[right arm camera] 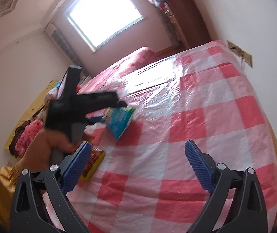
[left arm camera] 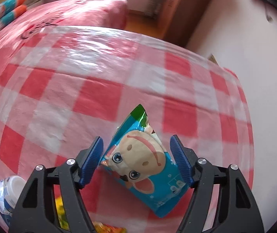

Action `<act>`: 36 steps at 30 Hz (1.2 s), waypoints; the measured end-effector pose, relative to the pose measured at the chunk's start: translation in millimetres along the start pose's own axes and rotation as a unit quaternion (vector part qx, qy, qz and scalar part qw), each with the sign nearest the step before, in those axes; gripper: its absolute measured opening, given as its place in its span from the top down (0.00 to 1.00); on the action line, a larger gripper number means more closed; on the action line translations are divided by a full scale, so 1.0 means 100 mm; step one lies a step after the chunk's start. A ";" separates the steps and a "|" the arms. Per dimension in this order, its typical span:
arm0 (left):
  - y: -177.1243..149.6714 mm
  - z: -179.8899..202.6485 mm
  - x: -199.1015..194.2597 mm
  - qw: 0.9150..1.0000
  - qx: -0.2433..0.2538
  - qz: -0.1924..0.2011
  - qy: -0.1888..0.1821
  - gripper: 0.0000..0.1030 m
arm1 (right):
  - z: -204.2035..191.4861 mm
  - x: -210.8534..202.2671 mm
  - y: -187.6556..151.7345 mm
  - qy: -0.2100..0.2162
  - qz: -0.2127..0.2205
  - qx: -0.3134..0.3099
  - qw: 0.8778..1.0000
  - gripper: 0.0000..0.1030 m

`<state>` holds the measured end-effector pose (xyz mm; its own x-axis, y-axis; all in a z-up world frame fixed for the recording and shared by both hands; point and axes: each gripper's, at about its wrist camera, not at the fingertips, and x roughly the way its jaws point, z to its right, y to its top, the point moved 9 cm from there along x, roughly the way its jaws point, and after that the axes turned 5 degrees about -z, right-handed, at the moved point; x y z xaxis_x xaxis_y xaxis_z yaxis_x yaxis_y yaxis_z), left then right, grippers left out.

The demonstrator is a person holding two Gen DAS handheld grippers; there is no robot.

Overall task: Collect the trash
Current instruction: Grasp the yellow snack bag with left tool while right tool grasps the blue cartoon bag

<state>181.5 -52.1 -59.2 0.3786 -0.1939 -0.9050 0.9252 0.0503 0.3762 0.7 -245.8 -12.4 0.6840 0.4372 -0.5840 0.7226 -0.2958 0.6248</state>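
Note:
A blue foil snack bag [left arm camera: 144, 167] printed with a cartoon animal lies on the red-and-white checked cloth [left arm camera: 99, 101]. My left gripper [left arm camera: 137, 138] points down over it with the bag between its blue pads. The left pad [left arm camera: 91, 159] is against the bag's edge, and the right pad [left arm camera: 181, 159] stands off its upper part. The right wrist view shows that bag [right arm camera: 119, 120] under the left gripper [right arm camera: 107, 114], which a hand [right arm camera: 47, 145] holds. My right gripper [right arm camera: 138, 145] hovers open above the cloth with nothing between its fingers.
A white bottle with a blue label [left arm camera: 4, 196] and a yellow-orange wrapper [left arm camera: 60, 213] lie near the left gripper. The yellow-red packet [right arm camera: 93, 161] sits by my right gripper's left finger. A pink bed [left arm camera: 80, 13], a wooden cabinet [right arm camera: 185, 17] and a white wall [left arm camera: 245, 38] border the cloth.

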 end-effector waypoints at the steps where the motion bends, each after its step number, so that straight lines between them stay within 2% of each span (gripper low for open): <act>1: -0.06 0.07 -0.01 1.000 0.015 -0.006 -0.007 0.31 | 0.05 -0.02 0.02 -0.005 0.004 0.005 1.000 0.07; 4: -0.27 0.31 -0.04 0.997 0.065 -0.023 -0.025 0.31 | 0.23 -0.05 0.06 -0.021 0.011 0.032 0.999 0.07; 7: -0.47 0.49 -0.13 0.993 0.095 -0.038 -0.055 0.31 | 0.39 -0.04 0.04 -0.027 0.003 0.061 0.998 0.07; 10: -0.54 0.49 -0.29 0.993 0.100 -0.020 -0.056 0.31 | 0.44 0.04 -0.01 -0.016 -0.019 0.076 0.997 0.07; 13: -0.58 0.34 -0.56 0.996 0.065 0.019 -0.054 0.31 | 0.38 0.11 -0.05 -0.012 -0.036 0.062 0.997 0.06; 15: -0.61 0.20 -0.76 0.997 0.037 0.041 -0.049 0.29 | 0.28 0.15 -0.07 0.006 -0.045 0.050 0.998 0.06; 19: -0.76 -0.23 -1.03 0.997 -0.023 0.074 0.004 0.26 | 0.08 0.22 -0.09 0.007 -0.053 0.010 0.999 0.06; 23: -1.00 -0.53 -1.04 0.995 -0.075 0.066 0.024 0.26 | -0.15 0.30 -0.06 -0.014 -0.051 -0.051 0.997 0.06; 27: -1.13 -0.64 -0.90 0.993 -0.110 0.050 0.013 0.26 | -0.27 0.47 -0.03 -0.049 -0.059 -0.098 0.992 0.06; 31: -1.11 -0.68 -0.76 0.989 -0.138 0.056 0.012 0.26 | -0.24 0.68 -0.02 -0.072 -0.075 -0.110 0.989 0.06; 34: -1.06 -0.70 -0.67 0.985 -0.163 0.061 0.007 0.26 | -0.21 0.76 -0.01 -0.065 -0.088 -0.100 0.989 0.06; 36: -1.02 -0.70 -0.63 0.984 -0.165 0.066 0.017 0.26 | -0.20 0.79 -0.01 -0.060 -0.092 -0.099 0.989 0.06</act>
<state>65.0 23.9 -54.9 0.4913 -0.1313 -0.8610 0.8243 0.3896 0.4109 52.1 -194.3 -48.5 0.5586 0.3607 -0.7469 0.8098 -0.0425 0.5852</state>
